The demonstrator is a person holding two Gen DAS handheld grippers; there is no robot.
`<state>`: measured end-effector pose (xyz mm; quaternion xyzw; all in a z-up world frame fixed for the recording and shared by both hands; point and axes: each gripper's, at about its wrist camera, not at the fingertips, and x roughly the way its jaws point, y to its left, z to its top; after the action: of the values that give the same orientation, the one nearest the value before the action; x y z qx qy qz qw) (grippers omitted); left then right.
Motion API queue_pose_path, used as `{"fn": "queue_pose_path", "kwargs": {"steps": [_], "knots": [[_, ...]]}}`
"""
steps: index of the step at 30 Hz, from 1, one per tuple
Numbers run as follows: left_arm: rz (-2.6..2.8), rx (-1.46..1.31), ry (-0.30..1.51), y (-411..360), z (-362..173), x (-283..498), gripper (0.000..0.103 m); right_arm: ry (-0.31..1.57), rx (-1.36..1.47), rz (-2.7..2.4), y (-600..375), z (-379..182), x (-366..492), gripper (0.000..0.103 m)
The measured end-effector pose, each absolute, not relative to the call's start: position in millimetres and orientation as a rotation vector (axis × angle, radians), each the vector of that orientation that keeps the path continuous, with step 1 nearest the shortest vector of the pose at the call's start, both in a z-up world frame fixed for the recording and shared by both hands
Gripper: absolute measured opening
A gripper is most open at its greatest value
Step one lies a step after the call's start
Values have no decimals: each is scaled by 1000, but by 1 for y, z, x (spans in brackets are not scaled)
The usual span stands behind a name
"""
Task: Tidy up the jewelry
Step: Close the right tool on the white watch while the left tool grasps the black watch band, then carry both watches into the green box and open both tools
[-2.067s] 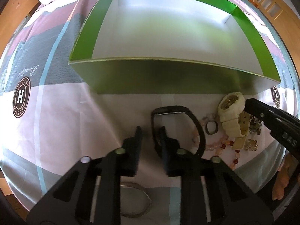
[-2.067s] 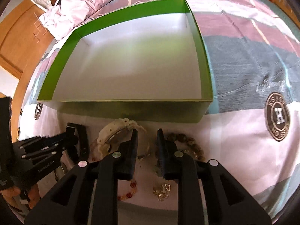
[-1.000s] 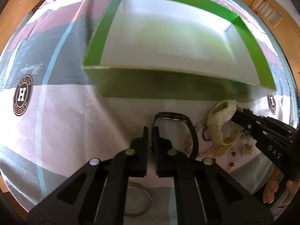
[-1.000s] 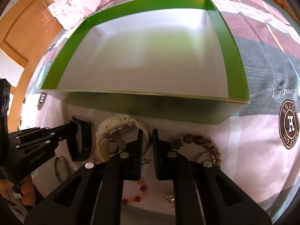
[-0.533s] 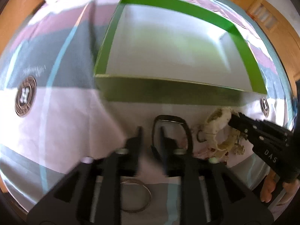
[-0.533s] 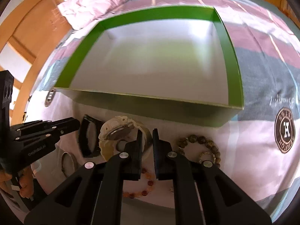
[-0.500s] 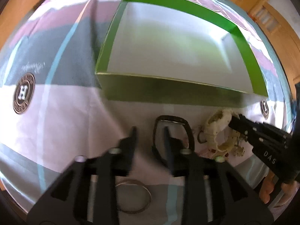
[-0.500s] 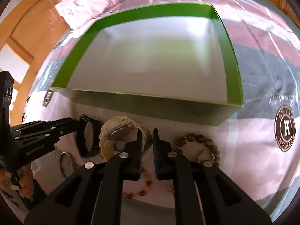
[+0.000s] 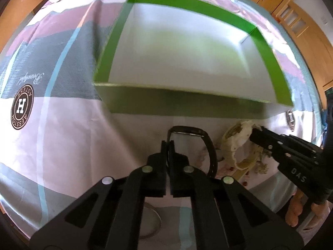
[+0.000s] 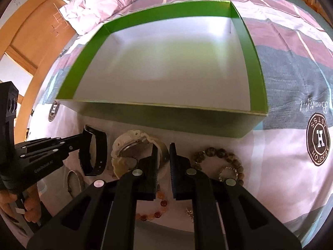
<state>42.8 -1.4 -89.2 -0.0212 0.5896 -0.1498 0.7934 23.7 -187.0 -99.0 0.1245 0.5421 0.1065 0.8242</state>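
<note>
A black watch (image 9: 210, 152) hangs by its strap from my left gripper (image 9: 167, 145), whose jaws are closing and press on the strap. In the right wrist view the same black watch (image 10: 95, 152) is pinched by the left gripper (image 10: 83, 139) at the left. My right gripper (image 10: 162, 152) is shut on the strap of a cream watch (image 10: 129, 145). From the left wrist, the cream watch (image 9: 237, 139) hangs tilted from the right gripper (image 9: 256, 133). A green box (image 9: 187, 4) with a bare white inside lies just beyond both; its far wall (image 10: 166, 10) also shows.
On the patterned bedspread (image 9: 62, 145) lie a brown bead bracelet (image 10: 218, 154), a sparkly ring (image 10: 229, 171), an orange bead bracelet (image 10: 158, 210), small gold pieces (image 10: 189, 210) and a silver bangle (image 9: 154, 225). A rumpled pink quilt (image 10: 108, 0) lies behind the box. A hand (image 10: 27, 204) holds the left gripper.
The left gripper's jaws parted briefly around the black watch's strap and have shut on it again. The cream watch stays in the right gripper, and both views have drawn back slightly from the box.
</note>
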Motion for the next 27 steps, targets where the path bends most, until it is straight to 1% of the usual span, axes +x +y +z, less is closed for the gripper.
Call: {"fn": "queue_pose_path", "kwargs": {"steps": [5,8,11,14,17,22,27], "knots": [[-375,-79,1190,4,-60,32,1,1083,257,290,-183,-77,17,11],[-376,-69,1112,7,-43,26,2,1017,246,315,-181,-61,14,10],[-354,-48,1033,6,-29,26,1,908,278,300,-192,-36,14,10],[-314,-9,951,1,-16,30,1,830,256,205,-203,-24,19,10],[-294,-10,902,-2,-8,37,1,804,243,119,-211,-28,31,11],[-285,-26,786,-4,2,55,1,844,266,92,-221,-51,50,11],[-274,-32,800,-10,-9,78,1,845,276,72,-228,-59,66,11]]}}
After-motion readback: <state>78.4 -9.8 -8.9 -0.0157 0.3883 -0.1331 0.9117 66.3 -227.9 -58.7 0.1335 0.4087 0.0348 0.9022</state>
